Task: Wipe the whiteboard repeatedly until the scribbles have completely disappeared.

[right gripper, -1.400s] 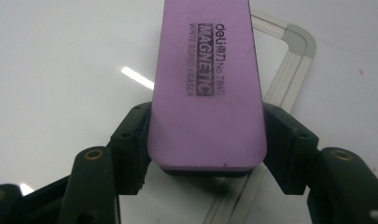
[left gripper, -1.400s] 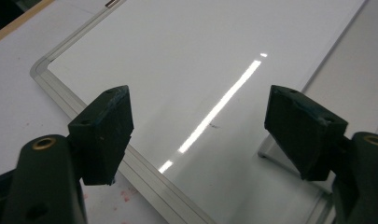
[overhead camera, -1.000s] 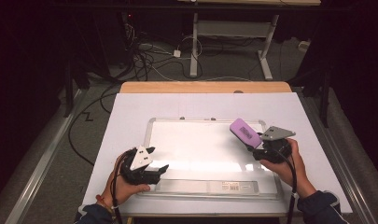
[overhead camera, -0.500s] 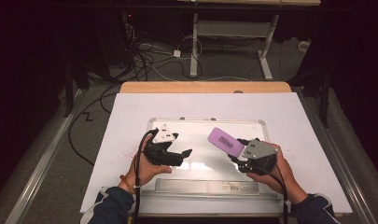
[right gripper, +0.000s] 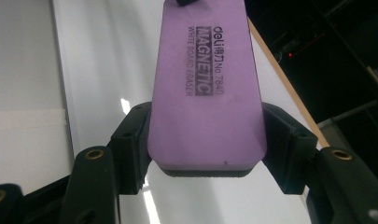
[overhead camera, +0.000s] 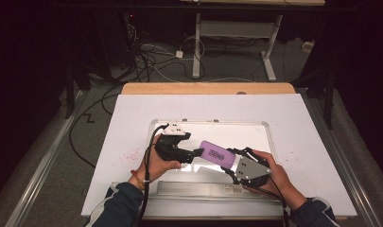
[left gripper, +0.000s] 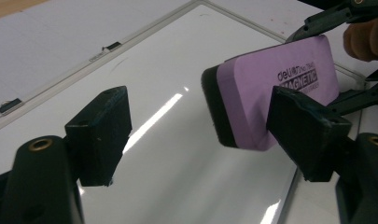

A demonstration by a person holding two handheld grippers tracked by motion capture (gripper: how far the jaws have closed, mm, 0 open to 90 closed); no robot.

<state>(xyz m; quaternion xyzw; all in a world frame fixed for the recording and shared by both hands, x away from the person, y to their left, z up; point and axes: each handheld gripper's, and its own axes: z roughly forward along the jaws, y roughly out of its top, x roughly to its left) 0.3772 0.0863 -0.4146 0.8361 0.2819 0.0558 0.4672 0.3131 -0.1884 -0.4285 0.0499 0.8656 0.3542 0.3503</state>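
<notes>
A purple whiteboard eraser (overhead camera: 216, 152) with a black felt base hangs over the whiteboard (overhead camera: 236, 135), tilted. My right gripper (overhead camera: 232, 157) is shut on its near end, one jaw on each long side (right gripper: 205, 140). The label side of the eraser (right gripper: 205, 79) faces up. My left gripper (overhead camera: 195, 154) stands open at the eraser's other end. In the left gripper view the eraser (left gripper: 275, 88) sits between the wide-apart jaws (left gripper: 203, 126), close to the right one. Whether a jaw touches it I cannot tell. The whiteboard (left gripper: 168, 158) is shiny and blank.
The whiteboard lies on a white sheet (overhead camera: 132, 123) with faint red specks that covers the table. Its metal tray rail (overhead camera: 198, 188) runs along the near side. A wooden table edge (overhead camera: 208, 88) shows at the back. Cables (overhead camera: 146, 52) and desk legs lie on the floor beyond.
Both grippers came together over the board's middle. The right one carried the eraser left and toward me; the left one moved right until its open jaws reached the eraser's end.
</notes>
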